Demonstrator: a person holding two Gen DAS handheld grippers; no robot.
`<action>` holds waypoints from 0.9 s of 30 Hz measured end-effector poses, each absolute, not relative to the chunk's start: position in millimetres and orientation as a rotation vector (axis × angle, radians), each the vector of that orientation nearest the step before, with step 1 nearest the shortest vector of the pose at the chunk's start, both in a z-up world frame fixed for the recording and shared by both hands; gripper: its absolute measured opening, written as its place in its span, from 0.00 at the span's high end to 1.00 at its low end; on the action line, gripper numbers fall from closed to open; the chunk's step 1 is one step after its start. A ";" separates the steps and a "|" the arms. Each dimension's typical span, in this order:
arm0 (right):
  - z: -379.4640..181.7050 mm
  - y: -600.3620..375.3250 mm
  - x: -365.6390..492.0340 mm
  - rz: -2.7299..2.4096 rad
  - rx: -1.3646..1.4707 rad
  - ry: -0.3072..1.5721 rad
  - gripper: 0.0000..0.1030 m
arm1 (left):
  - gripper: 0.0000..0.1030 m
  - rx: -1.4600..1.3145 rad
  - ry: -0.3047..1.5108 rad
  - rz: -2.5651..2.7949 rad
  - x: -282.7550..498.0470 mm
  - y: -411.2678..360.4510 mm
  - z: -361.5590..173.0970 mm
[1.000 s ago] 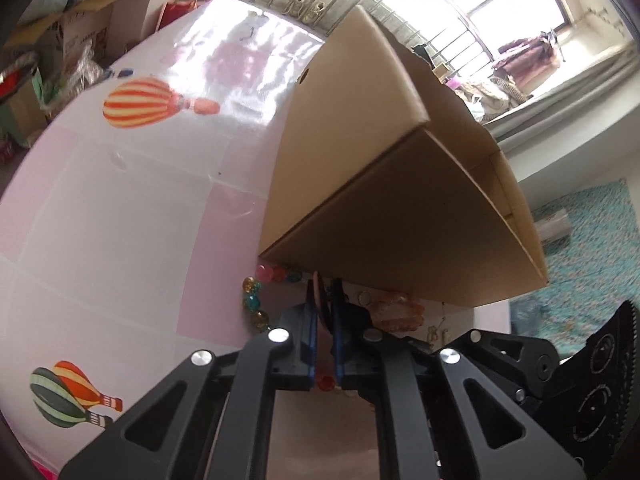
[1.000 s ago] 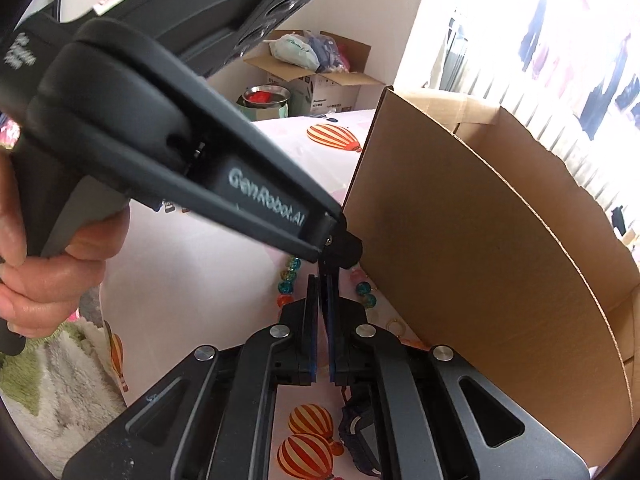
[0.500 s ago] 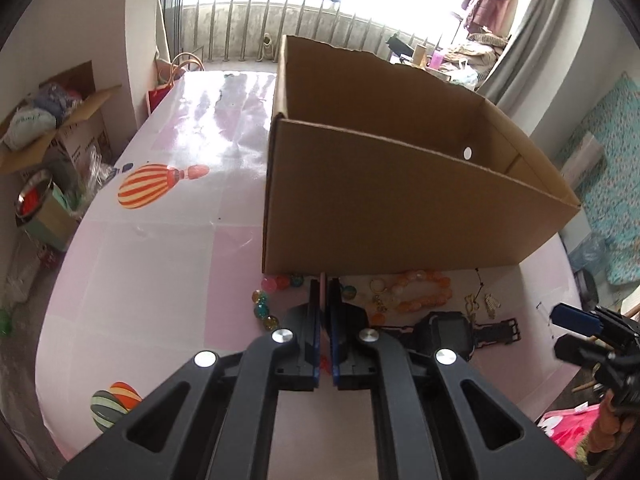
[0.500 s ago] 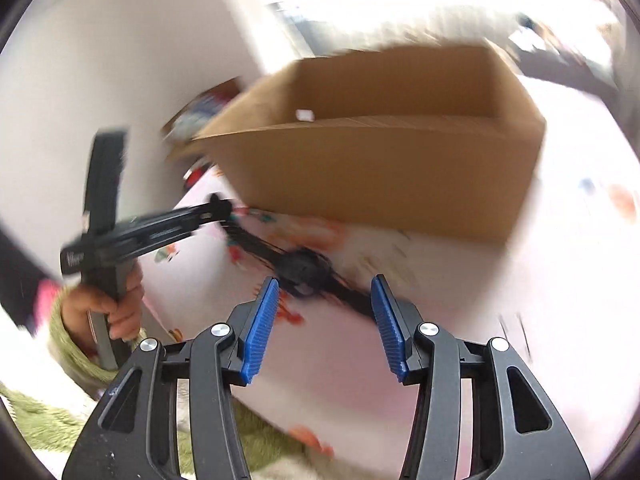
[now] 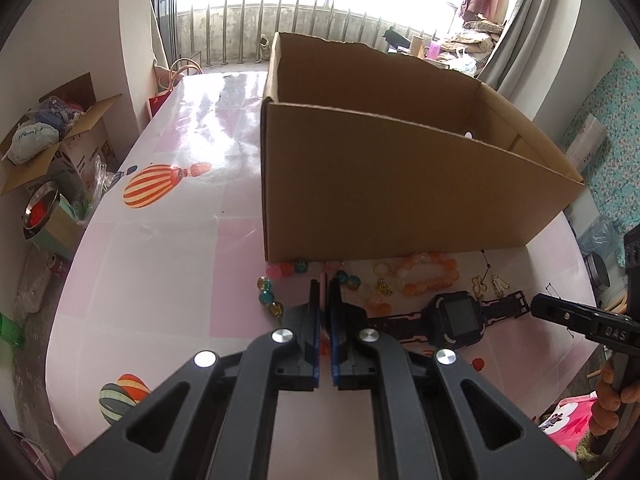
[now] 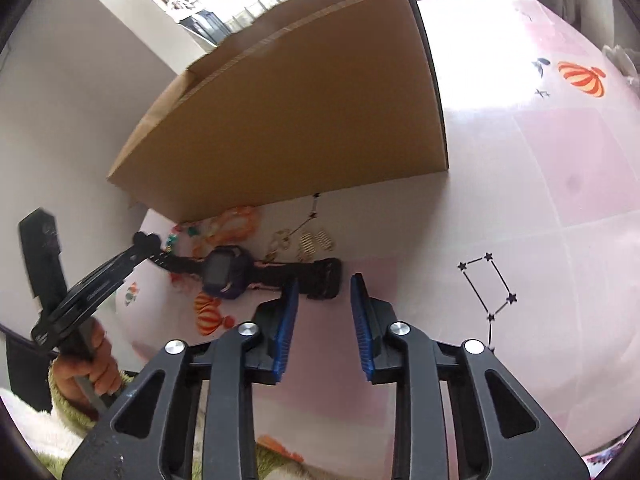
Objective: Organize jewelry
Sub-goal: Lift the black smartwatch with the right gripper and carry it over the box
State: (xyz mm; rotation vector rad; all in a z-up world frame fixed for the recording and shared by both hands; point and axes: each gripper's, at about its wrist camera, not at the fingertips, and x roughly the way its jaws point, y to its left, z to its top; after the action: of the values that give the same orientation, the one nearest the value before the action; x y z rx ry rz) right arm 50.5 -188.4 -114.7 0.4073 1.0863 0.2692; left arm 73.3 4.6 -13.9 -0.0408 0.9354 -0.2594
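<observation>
Jewelry lies on the pink table along the near wall of an open cardboard box (image 5: 400, 184) (image 6: 304, 120): a colourful glass-bead string (image 5: 276, 280), an orange bead bracelet (image 5: 430, 274) (image 6: 236, 220), gold earrings (image 5: 486, 284) (image 6: 316, 242) and a black smartwatch (image 5: 456, 316) (image 6: 224, 272). My left gripper (image 5: 325, 286) is shut with nothing visible between the pads, low over the beads. My right gripper (image 6: 323, 300) is open and empty, just short of the watch strap end (image 6: 324, 280). The left gripper also shows in the right wrist view (image 6: 146, 240).
The table has a pink cloth (image 5: 160, 248) with balloon prints (image 5: 160, 190). Cluttered boxes (image 5: 48, 140) and a metal bowl (image 5: 40, 210) stand on the floor to the left. A window railing (image 5: 320, 12) runs behind the box.
My right gripper opened and swung away from the left one to the watch strap end. My left gripper stayed shut and drew back and up from the box wall.
</observation>
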 end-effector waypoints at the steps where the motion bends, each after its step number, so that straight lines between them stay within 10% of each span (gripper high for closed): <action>1: -117.6 -187.8 55.3 0.262 0.418 1.096 0.78 | 0.97 -0.040 0.936 -0.260 73.2 4.3 -14.0; 27: -48.4 -174.9 24.3 0.302 0.330 0.839 1.00 | 0.98 -0.058 0.810 -0.413 42.4 -15.6 42.2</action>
State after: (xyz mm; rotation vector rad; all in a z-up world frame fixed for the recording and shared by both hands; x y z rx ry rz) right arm 24.3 -174.9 -48.4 0.3303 0.8393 0.3017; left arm 42.4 -15.6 42.2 -0.0575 0.8101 -0.4126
